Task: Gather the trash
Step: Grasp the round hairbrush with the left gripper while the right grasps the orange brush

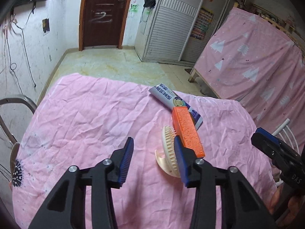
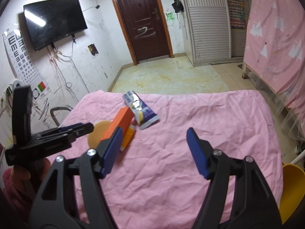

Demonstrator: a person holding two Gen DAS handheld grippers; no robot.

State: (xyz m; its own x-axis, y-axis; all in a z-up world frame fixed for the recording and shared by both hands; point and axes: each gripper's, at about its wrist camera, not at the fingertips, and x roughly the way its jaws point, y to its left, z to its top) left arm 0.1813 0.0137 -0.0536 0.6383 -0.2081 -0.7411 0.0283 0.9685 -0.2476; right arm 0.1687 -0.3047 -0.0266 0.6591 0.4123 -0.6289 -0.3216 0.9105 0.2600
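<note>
An orange box (image 1: 187, 131) lies on the pink cloth (image 1: 95, 114), resting across a blue and silver wrapper (image 1: 171, 99). A cream round brush (image 1: 168, 150) stands on edge beside the box. My left gripper (image 1: 153, 147) is open above the cloth, its right finger close to the brush; whether it touches is unclear. My right gripper (image 2: 154, 135) is open and empty over the cloth (image 2: 171, 162). The right wrist view shows the orange box (image 2: 119, 123), the wrapper (image 2: 140, 110), the brush (image 2: 99, 135) and the left gripper (image 2: 83, 127) at left.
A yellow bin (image 2: 290, 189) stands off the table's right edge. A metal chair back (image 1: 11, 110) is at the left edge. A pink curtain (image 1: 253, 57), a white wardrobe (image 1: 167, 28) and a brown door (image 1: 104, 13) stand beyond the tiled floor.
</note>
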